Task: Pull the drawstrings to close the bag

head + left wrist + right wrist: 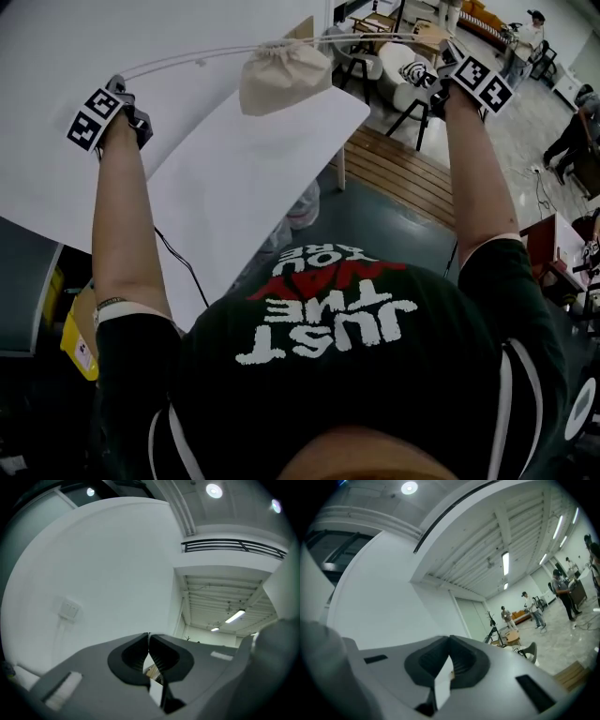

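Left gripper [118, 84] up at the left of the head view, marker cube facing the camera, held on an outstretched bare forearm. In the left gripper view [149, 637] the jaws are clenched nearly tip to tip, with a thin white strip in the narrow gap behind the tips. It reads as the cord.

Left drawstring [187, 59]: white, doubled strands, taut, rising from those jaws up and right to the bag neck.

Drawstring bag [283, 77]: cream cloth, small and pouch-shaped. The mouth is cinched into a tight ruffled neck at the top and the body below is rounded and bulging, with soft creases. It hangs in the air from the cords, between the two grippers and nearer the middle. It is over the far corner of the white tabletop [262, 187] and does not rest on it.

Right drawstring [380, 37]: white, stretched almost level from the neck out to the right.

Right gripper [448, 49] at upper right, cube turned toward the camera, arm extended. In the right gripper view [450, 641] the jaws are clamped together on a flat white strip [443, 686] that sticks out below the pads.

Beyond the tabletop's right edge are chairs [412, 80] and wooden decking [403, 173]. People [532, 606] stand far off across the hall.
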Available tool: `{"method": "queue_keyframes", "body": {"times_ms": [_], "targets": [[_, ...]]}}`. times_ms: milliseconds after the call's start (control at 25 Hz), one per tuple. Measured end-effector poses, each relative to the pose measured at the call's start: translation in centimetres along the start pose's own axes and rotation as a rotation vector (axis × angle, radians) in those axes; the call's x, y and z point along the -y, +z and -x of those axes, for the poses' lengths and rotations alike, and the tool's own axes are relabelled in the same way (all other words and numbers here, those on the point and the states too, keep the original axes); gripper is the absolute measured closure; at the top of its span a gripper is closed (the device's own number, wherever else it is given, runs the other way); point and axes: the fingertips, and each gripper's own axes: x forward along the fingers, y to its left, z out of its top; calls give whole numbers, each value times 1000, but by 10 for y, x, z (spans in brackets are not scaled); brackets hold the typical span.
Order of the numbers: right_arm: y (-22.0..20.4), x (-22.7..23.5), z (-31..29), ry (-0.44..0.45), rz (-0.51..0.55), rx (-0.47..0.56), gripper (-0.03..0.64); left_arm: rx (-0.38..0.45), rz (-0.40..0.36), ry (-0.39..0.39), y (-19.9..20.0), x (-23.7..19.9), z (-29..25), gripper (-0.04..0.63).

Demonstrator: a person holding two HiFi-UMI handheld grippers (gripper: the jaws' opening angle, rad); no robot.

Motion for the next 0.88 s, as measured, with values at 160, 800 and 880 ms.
{"method": "queue_keyframes", "body": {"times_ms": [160,800,880], "targets": [[-10,0,0,-1,-13,-12,607,-29,73,33,-23,-21,-2,584],[-20,12,6,35,-78,-59,607,-111,55,15,-43,-22,8,581],[-33,15,2,27,-83,-83,607,-134,52,26,-53,-25,5,581]]}}
